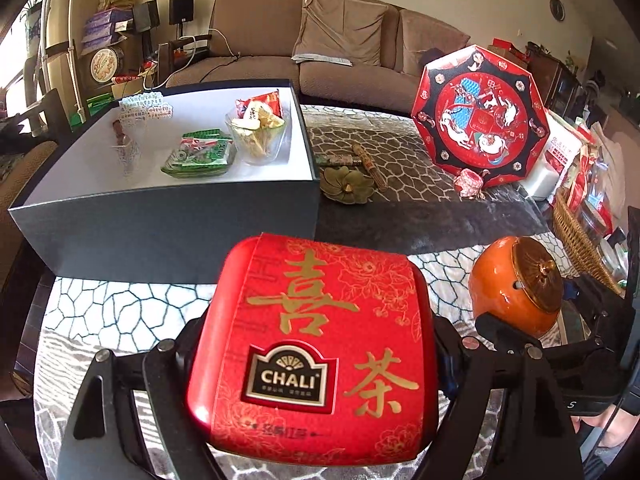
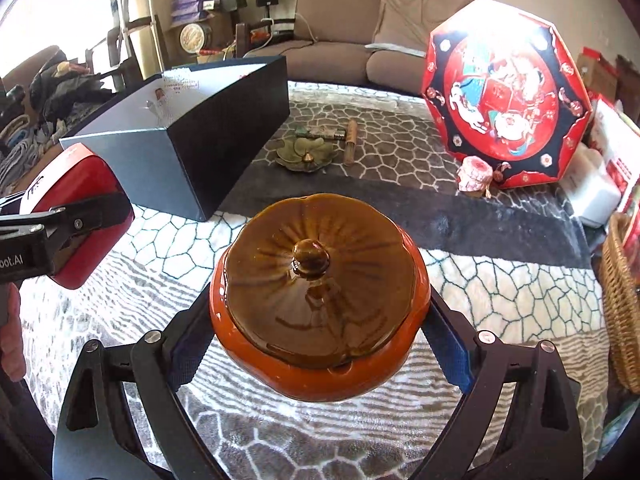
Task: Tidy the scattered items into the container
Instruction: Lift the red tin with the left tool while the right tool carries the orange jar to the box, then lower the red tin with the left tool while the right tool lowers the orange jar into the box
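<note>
My left gripper (image 1: 316, 340) is shut on a red tea tin (image 1: 312, 320) with gold characters, gripped by its two sides and held above the patterned tablecloth. My right gripper (image 2: 320, 308) is shut on a round orange pot (image 2: 320, 376) with a brown knobbed lid, also clear of the table. Each load shows in the other view: the pot (image 1: 516, 284) at right, the tin (image 2: 80, 208) at left. The container, a dark blue box (image 1: 160, 224) with a white inside, stands beyond the tin on the left. It holds a glass bowl of snacks (image 1: 258, 128) and green packets (image 1: 200, 156).
A green lotus dish (image 1: 348, 186) and brown incense tubes (image 1: 370, 164) lie right of the box. A red octagonal box (image 1: 480, 116) leans at the far right with a small pink jar (image 1: 468, 184) before it. A wicker basket (image 1: 580, 236) sits at the right edge.
</note>
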`<state>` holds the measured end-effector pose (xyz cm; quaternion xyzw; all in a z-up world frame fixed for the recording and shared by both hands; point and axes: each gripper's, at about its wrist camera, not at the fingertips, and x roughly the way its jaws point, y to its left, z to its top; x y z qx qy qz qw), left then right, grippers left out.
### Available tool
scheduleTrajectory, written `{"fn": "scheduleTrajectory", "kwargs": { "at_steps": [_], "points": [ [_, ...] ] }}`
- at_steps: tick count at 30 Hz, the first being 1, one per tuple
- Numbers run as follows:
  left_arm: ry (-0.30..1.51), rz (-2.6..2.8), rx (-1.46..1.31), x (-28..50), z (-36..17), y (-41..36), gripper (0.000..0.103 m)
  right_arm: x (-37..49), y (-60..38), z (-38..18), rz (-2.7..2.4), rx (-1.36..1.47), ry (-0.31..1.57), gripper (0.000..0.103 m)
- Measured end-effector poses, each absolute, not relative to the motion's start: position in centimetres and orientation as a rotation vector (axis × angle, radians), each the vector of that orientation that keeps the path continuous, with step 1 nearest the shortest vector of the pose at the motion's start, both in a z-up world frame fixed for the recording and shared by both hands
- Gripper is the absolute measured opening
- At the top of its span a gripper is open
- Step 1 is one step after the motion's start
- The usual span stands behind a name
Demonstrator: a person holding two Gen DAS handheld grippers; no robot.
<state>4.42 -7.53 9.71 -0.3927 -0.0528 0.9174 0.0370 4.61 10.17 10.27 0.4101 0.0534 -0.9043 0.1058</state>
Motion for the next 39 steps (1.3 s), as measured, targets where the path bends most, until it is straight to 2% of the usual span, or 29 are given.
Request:
{"fn": "scheduleTrajectory", "kwargs": {
  "at_steps": [4,10,16,18,21,24,29,35,39],
  "points": [
    [-0.213,2.845,-1.187,4.3,13.0,-11.4,0.084,4.5,9.2,12.9,-2.648,1.182,0.095,0.094],
    [-0.2,2.948,-1.186,2.2,17.8,-19.6,0.084,2.4,5.1,17.9,-2.576,1.133,0.124,0.094],
    [-0.231,2.967,-1.313,-2.8,18.4,-26.3,0.084,-3.5,-1.2,21.3,-2.431,1.158,-0.003,0.094],
    [-0.276,2.934,-1.37,-4.9,17.9,-27.8,0.084,-6.3,-3.9,21.3,-2.369,1.188,0.021,0.094],
    [-0.369,2.875,-1.434,-7.9,16.9,-29.6,0.084,-10.5,-8.0,19.9,-2.305,1.268,0.066,0.094],
    [-0.36,2.851,-1.502,-10.2,15.6,-30.6,0.084,-14.8,-11.4,16.9,-2.232,1.406,0.096,0.094],
    [-0.434,2.834,-1.538,-11.5,14.0,-33.4,0.084,-19.5,-16.2,11.2,-2.143,1.582,0.364,0.094],
    [-0.454,2.787,-1.576,-12.8,12.1,-34.8,0.084,-22.4,-19.1,5.1,-2.021,1.761,0.422,0.094],
    [-0.445,2.783,-1.559,-13.3,11.6,-35.0,0.084,-23.3,-19.2,3.0,-2.018,1.809,0.446,0.094]
  ]
}}
